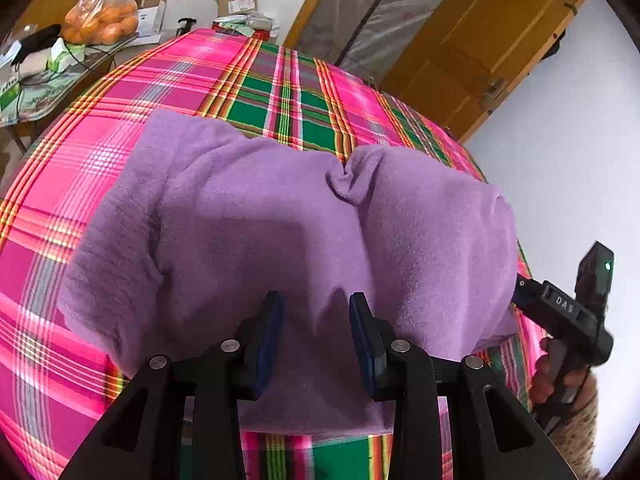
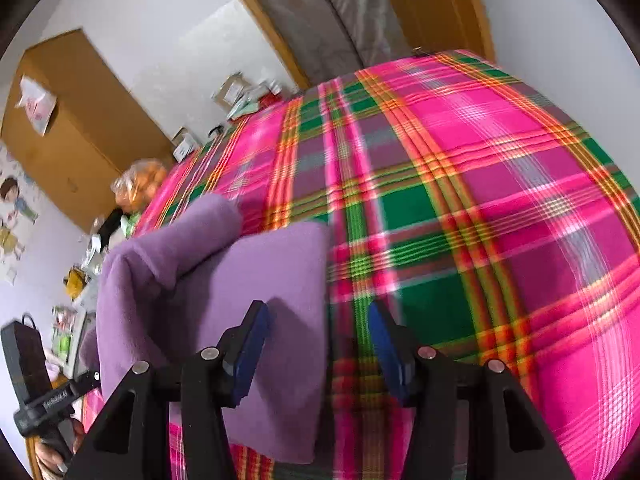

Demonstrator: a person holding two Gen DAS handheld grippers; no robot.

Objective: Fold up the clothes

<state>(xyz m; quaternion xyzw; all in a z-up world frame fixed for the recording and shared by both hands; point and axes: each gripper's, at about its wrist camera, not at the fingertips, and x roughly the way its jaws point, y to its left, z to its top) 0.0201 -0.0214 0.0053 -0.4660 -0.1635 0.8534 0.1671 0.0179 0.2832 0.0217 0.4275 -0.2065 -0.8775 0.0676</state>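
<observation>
Both tools are open and hold nothing. The purple garment (image 1: 280, 232) lies bunched on the plaid bench (image 1: 120, 112), under the left tool (image 1: 316, 312) and left of the right tool (image 2: 320, 328). A grasp here may catch several layers and spoil the fold.

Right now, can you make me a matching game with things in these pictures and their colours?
Things:
1. garment
2. bedsheet
3. bag of oranges
4. door

Colours:
A. brown wood
B. pink and green checks
C. plain purple
D. orange, in clear plastic

Pairs: 1-C, 2-B, 3-D, 4-A
</observation>
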